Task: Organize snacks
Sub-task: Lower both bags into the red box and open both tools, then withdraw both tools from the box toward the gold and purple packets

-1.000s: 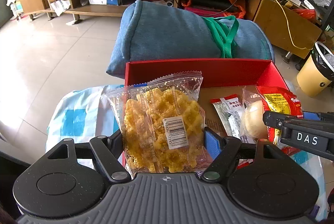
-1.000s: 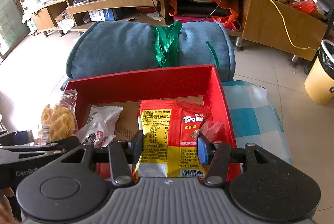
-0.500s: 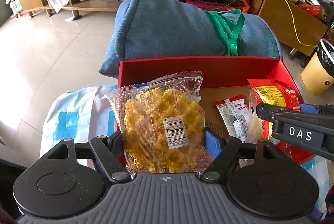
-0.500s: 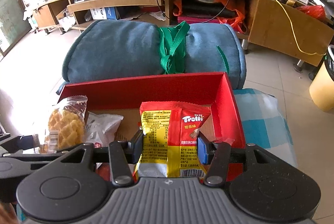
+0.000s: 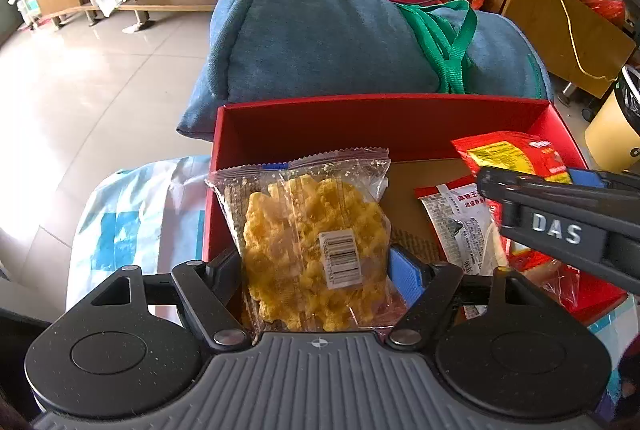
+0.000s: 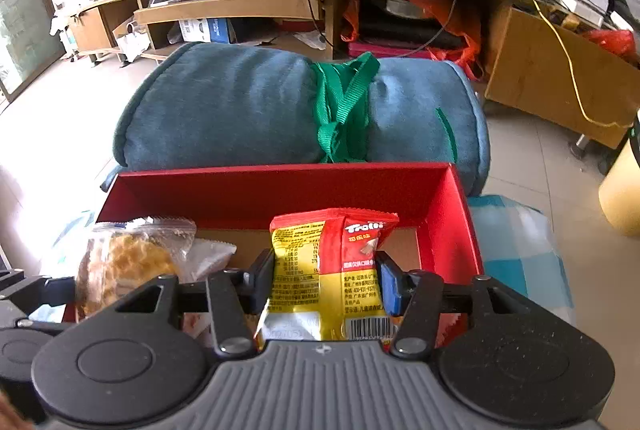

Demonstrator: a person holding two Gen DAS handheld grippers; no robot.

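My left gripper [image 5: 316, 266] is shut on a clear bag of yellow waffle cookies [image 5: 312, 242] and holds it upright over the left end of the red box [image 5: 380, 117]. My right gripper [image 6: 324, 282] is shut on a red and yellow Trolli packet [image 6: 328, 270] over the right part of the red box [image 6: 280, 185]. The right gripper also shows in the left wrist view [image 5: 560, 226], with the Trolli packet [image 5: 508, 153] behind it. A white and red sachet [image 5: 456, 218] lies on the box's cardboard floor. The waffle bag shows in the right wrist view [image 6: 128, 266].
A rolled blue cushion [image 6: 240, 109] tied with green straps [image 6: 344, 105] lies just behind the box. A blue and white checked cloth [image 5: 132, 213] is under the box. A wooden TV bench [image 6: 280, 1] runs along the back. A yellow bin [image 5: 612, 125] stands on the floor at right.
Both grippers have come forward over the red box with their packets still held. The box and cushion now sit lower and closer in both views.
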